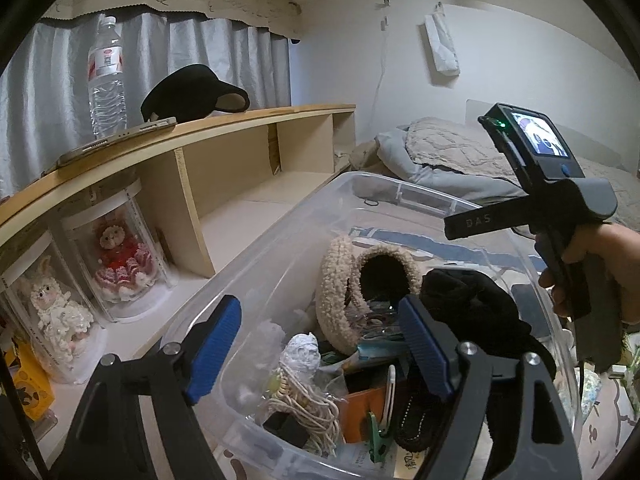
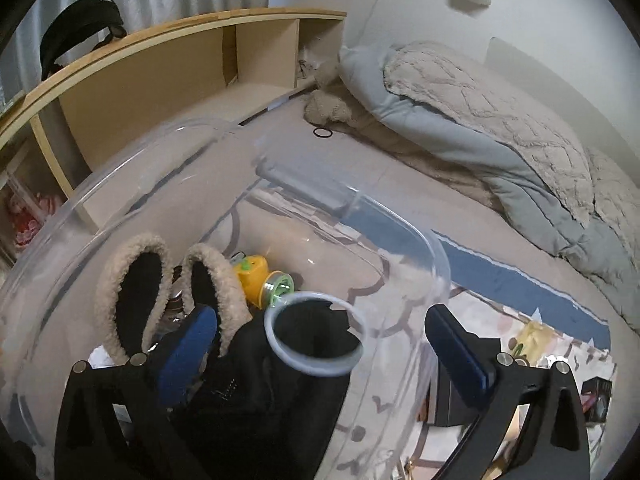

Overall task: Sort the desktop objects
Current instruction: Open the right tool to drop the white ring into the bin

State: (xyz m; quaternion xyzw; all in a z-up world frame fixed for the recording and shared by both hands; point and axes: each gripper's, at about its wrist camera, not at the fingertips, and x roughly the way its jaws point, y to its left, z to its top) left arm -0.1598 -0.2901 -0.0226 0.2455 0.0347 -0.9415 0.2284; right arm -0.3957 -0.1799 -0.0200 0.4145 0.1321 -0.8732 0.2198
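Right gripper point(image 2: 320, 344) gapes wide, empty, over pale ring point(image 2: 316, 334) on black cloth point(image 2: 256, 392). Left gripper point(image 1: 320, 344) open, empty. Risk: ring slides into the clear bin point(image 2: 400, 236).

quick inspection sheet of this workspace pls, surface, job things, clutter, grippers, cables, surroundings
surface: bed sheet with a clear plastic bin on it
job's things: fleece headband, black cloth, pale ring, yellow toy, all in the bin
clutter: cords, green clip, hair tie on the sheet
grippers: left gripper open over the bin; right gripper open, straddling the bin wall
cables: thin cord down the wall
surroundings: shelf, bottle, boxed dolls, duvet
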